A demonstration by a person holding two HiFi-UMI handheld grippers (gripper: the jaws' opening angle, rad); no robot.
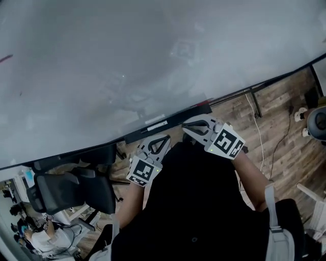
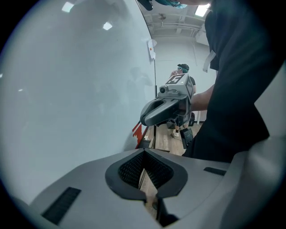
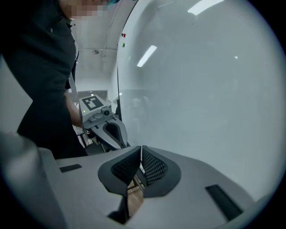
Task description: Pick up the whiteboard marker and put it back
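**Upper frame, head view:** the large whiteboard (image 1: 153, 61) that faced you filled most of the picture, its pale surface catching faint reflections. A dark tray ledge (image 1: 178, 120) ran along its lower edge.

**Right of frame:** wood-plank floor (image 1: 285, 148), crossed by a thin white cable (image 1: 259, 133).

**Lower left:** a black office chair (image 1: 71, 191) stood below the board.

**Top of the left gripper view:** a ceiling light (image 2: 202, 9) glowed above you.

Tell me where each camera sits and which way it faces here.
Head view: on the person's head, facing down at the whiteboard; left gripper, right gripper and forearms show.
Left gripper view: rides that gripper, along its shut jaws toward the right gripper.
Right gripper view: likewise, toward the left gripper.
Gripper views share whiteboard and dark torso.
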